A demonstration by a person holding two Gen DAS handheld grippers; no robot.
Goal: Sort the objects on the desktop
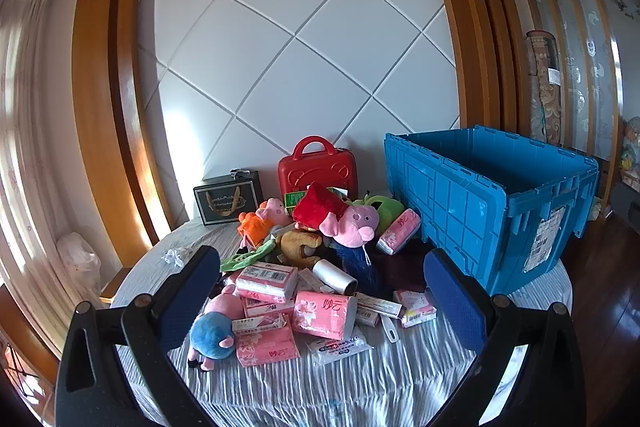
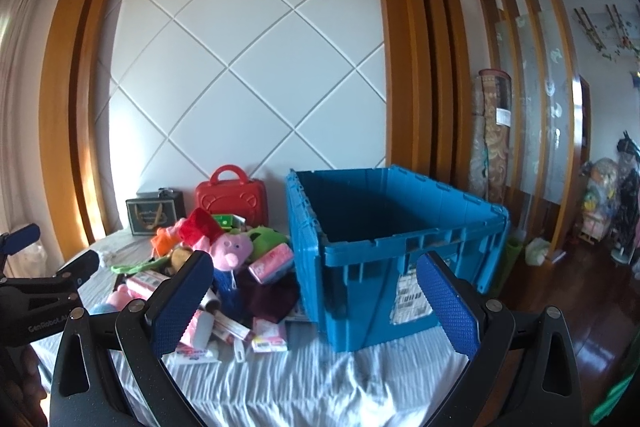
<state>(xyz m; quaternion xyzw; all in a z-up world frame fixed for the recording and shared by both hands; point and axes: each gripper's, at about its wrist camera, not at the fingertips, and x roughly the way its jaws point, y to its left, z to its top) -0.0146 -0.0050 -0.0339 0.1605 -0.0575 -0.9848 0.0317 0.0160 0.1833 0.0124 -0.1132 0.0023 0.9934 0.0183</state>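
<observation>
Well beyond spread fingers [image 1: 192, 291], toy pile [image 1: 316, 267].

Left gripper [image 1: 320, 291] jaws spread wide, empty, right gripper [image 2: 316, 291] likewise, both tilted slightly downward

Desk [image 1: 400, 383]: heaped plush toys [image 1: 354, 223], pink tissue packs [image 1: 324, 313], red case [image 1: 318, 169], blue crate [image 1: 492, 203]; left tongs [image 1: 320, 301] agape, empty.

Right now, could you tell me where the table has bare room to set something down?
Bare cloth runs along the near edge, before the crate. The crate's inside looks empty. The pile between the crate and the black box is crowded.
</observation>
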